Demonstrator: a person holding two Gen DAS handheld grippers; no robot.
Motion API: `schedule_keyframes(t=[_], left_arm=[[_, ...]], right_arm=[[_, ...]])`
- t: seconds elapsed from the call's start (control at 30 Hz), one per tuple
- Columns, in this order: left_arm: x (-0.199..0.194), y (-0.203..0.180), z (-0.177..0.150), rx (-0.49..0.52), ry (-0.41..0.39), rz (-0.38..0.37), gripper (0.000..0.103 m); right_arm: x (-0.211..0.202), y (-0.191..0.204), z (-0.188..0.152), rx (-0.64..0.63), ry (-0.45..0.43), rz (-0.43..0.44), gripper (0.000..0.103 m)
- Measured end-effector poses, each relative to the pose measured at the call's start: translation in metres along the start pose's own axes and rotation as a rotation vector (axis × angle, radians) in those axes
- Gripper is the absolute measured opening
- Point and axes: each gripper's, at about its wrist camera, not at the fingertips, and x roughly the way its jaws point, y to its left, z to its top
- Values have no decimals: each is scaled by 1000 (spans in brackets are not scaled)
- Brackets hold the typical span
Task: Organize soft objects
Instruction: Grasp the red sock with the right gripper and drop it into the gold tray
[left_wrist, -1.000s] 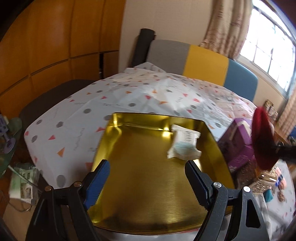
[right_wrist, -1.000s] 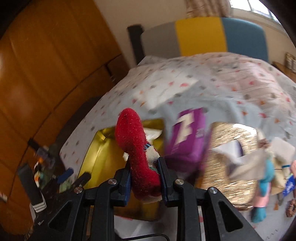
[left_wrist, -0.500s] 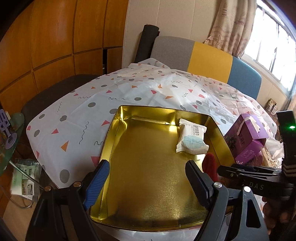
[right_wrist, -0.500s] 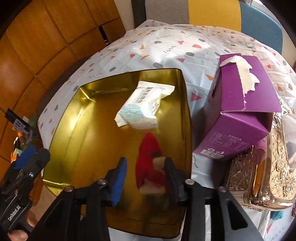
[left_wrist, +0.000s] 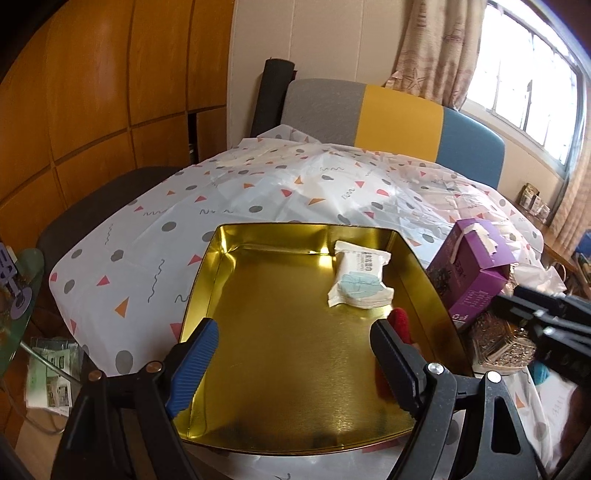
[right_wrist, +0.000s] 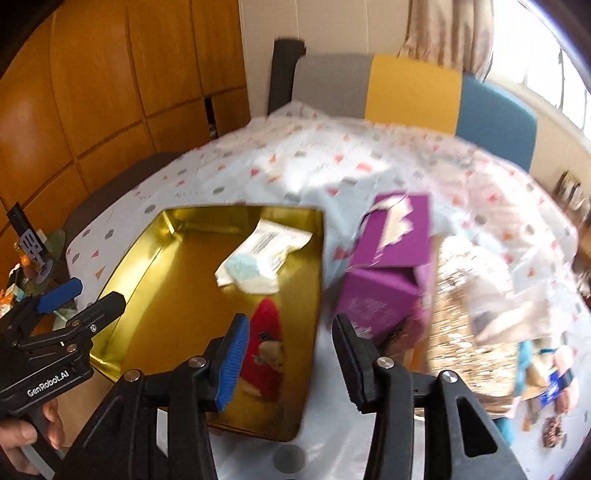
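A shallow gold tin tray (left_wrist: 207, 280) (right_wrist: 177, 280) sits on the patterned tablecloth. Inside it a white wipes pack (left_wrist: 360, 280) (right_wrist: 258, 258) lies near the far right corner. A red plush toy (right_wrist: 266, 347) (left_wrist: 400, 325) lies free on the tray floor by the right wall. My right gripper (right_wrist: 291, 354) hovers open above the tray's right rim, with the toy just left of its blue pad and nothing between the pads. My left gripper (left_wrist: 295, 365) (right_wrist: 83, 301) stands wide open over the near half of the tray, holding nothing.
A purple tissue box (left_wrist: 469, 273) (right_wrist: 388, 266) stands right of the tray, beside a gold glittery container (right_wrist: 472, 317). Small toys (right_wrist: 546, 376) lie at the far right. A grey, yellow and blue chair back (left_wrist: 391, 114) stands beyond the table. Wooden panels (left_wrist: 92, 92) line the left.
The right gripper carried the red plush toy down into the tray, opened and let it go, then drew back to the right. The left gripper stayed open and hardly moved.
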Motion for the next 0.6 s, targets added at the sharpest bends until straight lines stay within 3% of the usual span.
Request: schedule_keyframes(t=[0.3, 0.6], left_arm=[[-6, -21, -1, 59, 1, -24, 85], [-8, -53, -6, 144, 12, -56, 85]], right_arm=[[-53, -64, 2, 72, -138, -130, 47], [-81, -164, -13, 229, -153, -322, 48]])
